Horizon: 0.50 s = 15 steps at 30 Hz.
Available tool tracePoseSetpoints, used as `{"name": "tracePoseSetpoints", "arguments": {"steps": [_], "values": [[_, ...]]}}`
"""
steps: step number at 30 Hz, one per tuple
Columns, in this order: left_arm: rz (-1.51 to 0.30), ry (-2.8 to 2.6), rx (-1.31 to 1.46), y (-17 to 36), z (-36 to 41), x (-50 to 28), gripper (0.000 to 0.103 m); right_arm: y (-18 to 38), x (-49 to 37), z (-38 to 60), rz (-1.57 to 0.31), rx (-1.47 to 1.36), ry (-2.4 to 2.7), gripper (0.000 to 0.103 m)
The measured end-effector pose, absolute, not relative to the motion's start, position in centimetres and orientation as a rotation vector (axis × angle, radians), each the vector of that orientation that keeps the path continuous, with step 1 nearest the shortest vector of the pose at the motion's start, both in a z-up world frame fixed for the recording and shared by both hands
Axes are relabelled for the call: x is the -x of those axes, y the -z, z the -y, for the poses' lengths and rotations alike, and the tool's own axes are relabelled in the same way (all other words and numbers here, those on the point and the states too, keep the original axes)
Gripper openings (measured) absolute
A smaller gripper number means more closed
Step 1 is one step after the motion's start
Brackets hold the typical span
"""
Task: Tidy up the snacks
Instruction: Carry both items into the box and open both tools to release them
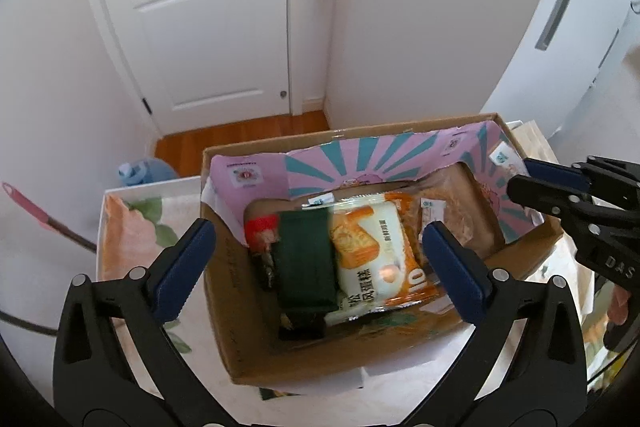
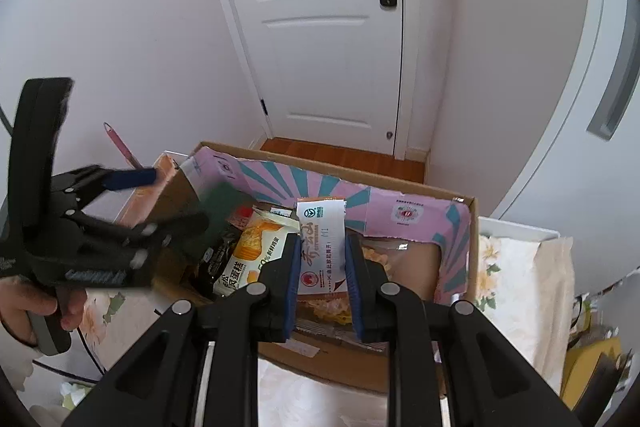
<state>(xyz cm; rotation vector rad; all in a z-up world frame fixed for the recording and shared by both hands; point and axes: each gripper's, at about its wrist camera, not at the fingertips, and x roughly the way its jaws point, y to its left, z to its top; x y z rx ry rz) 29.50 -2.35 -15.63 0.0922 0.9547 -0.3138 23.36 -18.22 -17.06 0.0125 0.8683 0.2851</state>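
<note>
A cardboard box (image 1: pixel 256 343) lined with pink and teal card stands on a floral cloth and holds several snack packets. My left gripper (image 1: pixel 318 231) hangs open and wide above it. A blurred dark green packet (image 1: pixel 306 259) lies below and between its pads, which do not touch it. Beside that packet lie an orange and white cake packet (image 1: pixel 372 259) and a red packet (image 1: pixel 260 229). My right gripper (image 2: pixel 323 243) is shut on a white snack packet (image 2: pixel 322 247) with red print, held upright over the box (image 2: pixel 474 247). The left gripper (image 2: pixel 168 201) shows at the left of the right wrist view.
A white door (image 1: pixel 208 7) and a strip of wooden floor (image 1: pixel 240 139) lie beyond the box. A pink-handled tool (image 1: pixel 28 205) and a blue jug (image 1: pixel 140 173) stand at the left. A person's hand (image 2: pixel 28 307) holds the left gripper. Yellow paper bags (image 2: pixel 588 367) sit at the right.
</note>
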Motion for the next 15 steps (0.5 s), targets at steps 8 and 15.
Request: {"name": "tracePoseSetpoints", "arguments": {"steps": [8, 15], "values": [[-0.966, 0.305, -0.071, 15.7, 0.4, -29.1, 0.103, 18.8, -24.5, 17.7, -0.926, -0.051, -0.264, 0.02], [-0.959, 0.305, -0.075, 15.4, -0.2, -28.6, 0.103, 19.1, -26.3, 17.2, -0.955, -0.072, -0.257, 0.02]]}}
